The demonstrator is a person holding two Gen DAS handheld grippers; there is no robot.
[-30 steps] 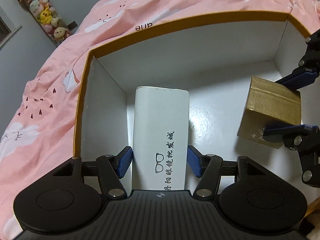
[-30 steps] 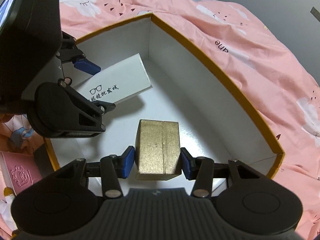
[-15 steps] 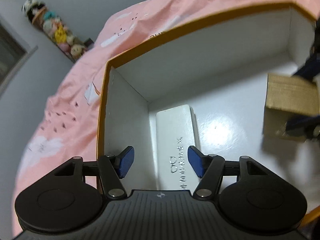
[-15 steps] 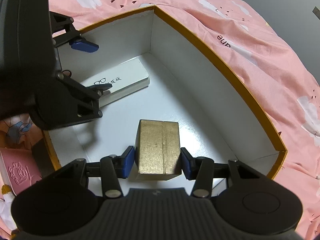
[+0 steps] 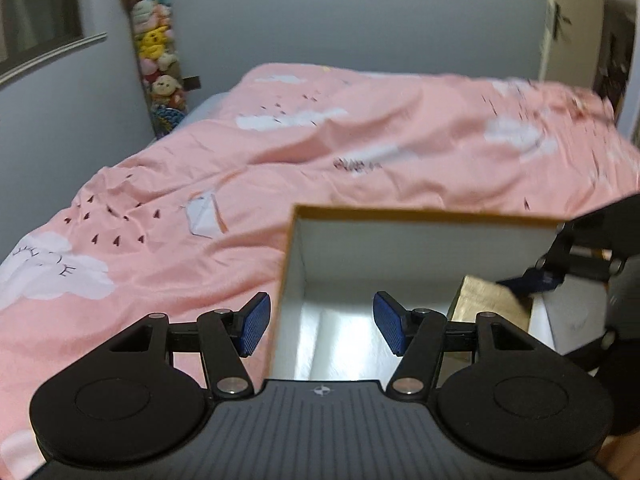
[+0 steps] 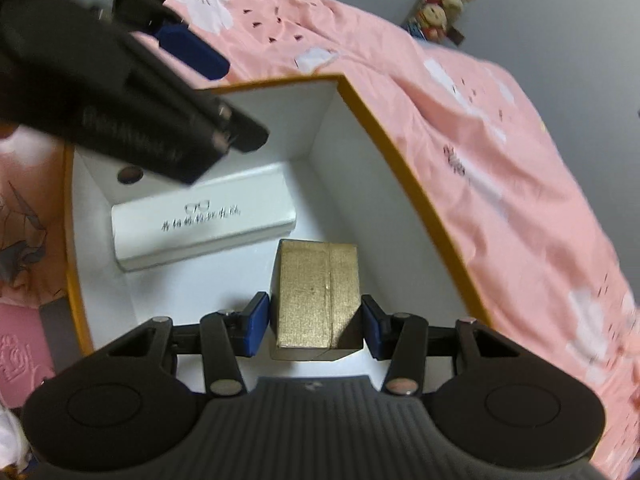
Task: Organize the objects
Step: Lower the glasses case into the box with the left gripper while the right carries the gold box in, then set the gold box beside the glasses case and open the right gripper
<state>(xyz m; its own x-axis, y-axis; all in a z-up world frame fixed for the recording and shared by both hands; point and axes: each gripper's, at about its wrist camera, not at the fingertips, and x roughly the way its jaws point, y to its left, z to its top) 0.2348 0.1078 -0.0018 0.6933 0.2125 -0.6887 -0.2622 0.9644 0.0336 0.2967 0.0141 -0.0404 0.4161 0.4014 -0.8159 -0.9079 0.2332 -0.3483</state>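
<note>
A large white storage box with an orange rim [image 6: 400, 152] sits on the pink bed. Inside it a white glasses case [image 6: 204, 216] lies flat by the left wall. My right gripper [image 6: 316, 324] is shut on a gold box [image 6: 316, 300], held low inside the storage box. My left gripper [image 5: 320, 328] is open and empty, raised above the storage box's left wall [image 5: 292, 264]. In the left wrist view the gold box [image 5: 488, 304] shows at the right with the right gripper's finger on it. The glasses case is hidden in that view.
The pink duvet with white clouds [image 5: 280, 160] covers the bed around the storage box. A column of plush toys [image 5: 158, 52] hangs on the far wall. A pink embossed item [image 6: 20, 356] lies outside the storage box at the left.
My left gripper let go of the glasses case, which now lies flat in the storage box, and lifted up and back. The right gripper still holds the gold box, slightly lower.
</note>
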